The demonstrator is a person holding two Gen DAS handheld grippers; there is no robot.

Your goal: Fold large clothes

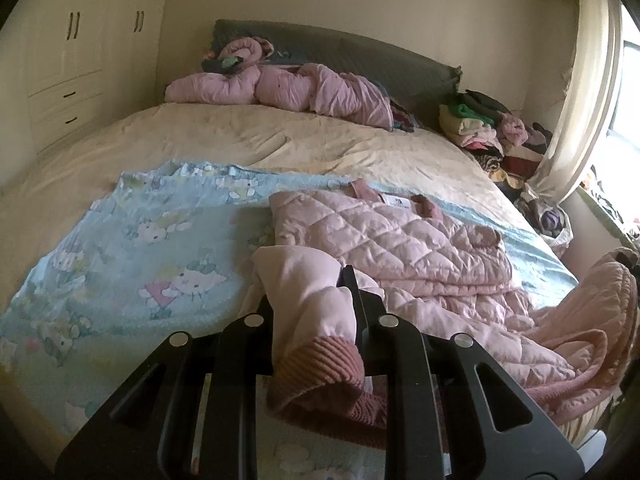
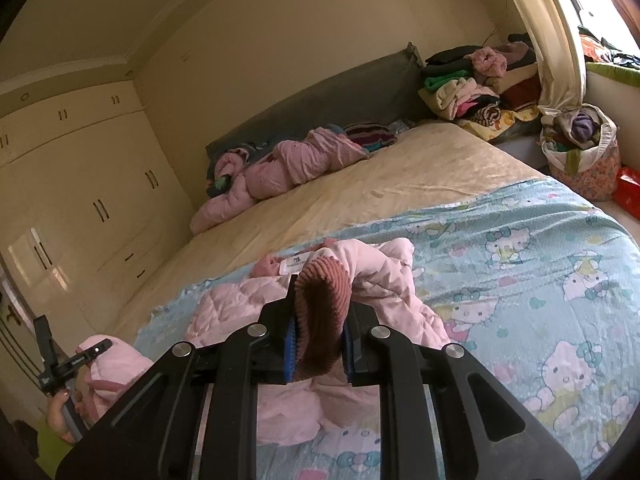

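A pink quilted jacket [image 1: 400, 240] lies on the blue cartoon-print blanket [image 1: 132, 248] on the bed. My left gripper [image 1: 310, 292] is shut on one sleeve, whose ribbed dark-pink cuff [image 1: 320, 368] hangs between the fingers. My right gripper [image 2: 320, 320] is shut on the other ribbed cuff [image 2: 320, 304], held just above the jacket body [image 2: 224, 308]. The left gripper also shows in the right wrist view [image 2: 76, 360] at the lower left, with sleeve fabric in it.
A crumpled pink duvet [image 1: 280, 88] lies by the grey headboard [image 1: 360, 52]. Piles of clothes [image 1: 488, 128] and a full bag [image 2: 580, 152] stand beside the bed near the curtain and window. Cream wardrobes [image 2: 72, 184] line the far wall.
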